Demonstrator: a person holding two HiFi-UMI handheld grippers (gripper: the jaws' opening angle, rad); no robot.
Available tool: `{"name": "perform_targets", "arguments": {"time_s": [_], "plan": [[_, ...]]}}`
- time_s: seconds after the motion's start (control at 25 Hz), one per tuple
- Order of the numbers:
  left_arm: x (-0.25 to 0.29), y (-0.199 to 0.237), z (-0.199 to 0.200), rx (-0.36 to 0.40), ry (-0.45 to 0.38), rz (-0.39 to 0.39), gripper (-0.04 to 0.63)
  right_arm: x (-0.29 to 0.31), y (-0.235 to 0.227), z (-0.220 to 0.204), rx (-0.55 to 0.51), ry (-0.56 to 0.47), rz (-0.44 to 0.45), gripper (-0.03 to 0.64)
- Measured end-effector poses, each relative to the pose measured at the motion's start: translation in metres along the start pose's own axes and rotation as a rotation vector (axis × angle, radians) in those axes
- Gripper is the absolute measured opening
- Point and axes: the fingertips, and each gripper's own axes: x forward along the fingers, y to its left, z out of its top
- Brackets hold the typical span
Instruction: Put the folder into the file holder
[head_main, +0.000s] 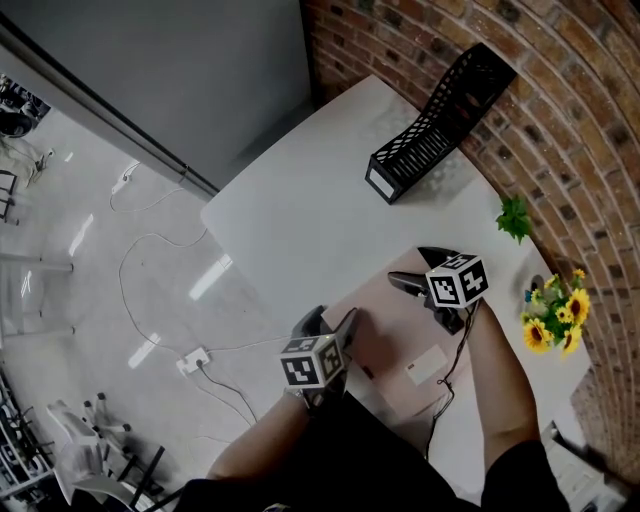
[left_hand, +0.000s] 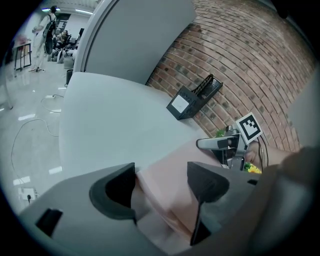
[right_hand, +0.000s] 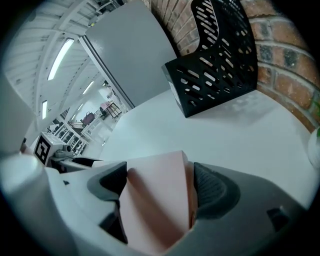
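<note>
A flat, pale pink folder (head_main: 400, 345) lies on the white table (head_main: 300, 210), close to the person. The left gripper (head_main: 332, 320) and right gripper (head_main: 412, 268) both gape wide, with the folder's edges between their jaws but unclamped. The black slatted file holder (head_main: 435, 120) stands well apart, by the brick wall

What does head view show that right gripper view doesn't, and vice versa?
Only head view: the sunflowers, the power strip on the floor, and the white label on the folder. Only right gripper view: ceiling light strips, and the folder's corner between the right gripper's open jaws. Both: the pink folder on the white table, the black file holder, the brick wall, and the left gripper.
</note>
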Motion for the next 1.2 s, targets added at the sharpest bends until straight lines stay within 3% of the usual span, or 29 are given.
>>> {"name": "perform_targets", "arguments": {"time_s": [0.44,1.2], "plan": [[-0.008,-0.003,0.008,0.011,-0.032,-0.005,0.314,-0.010,0.012,0.012,-0.061,-0.040,-0.021,0.400],[-0.097,-0.060,0.107,0.255,-0.355,0.006,0.314,-0.116,0.081,0.112,-0.244,-0.404,-0.088,0.400]]}}
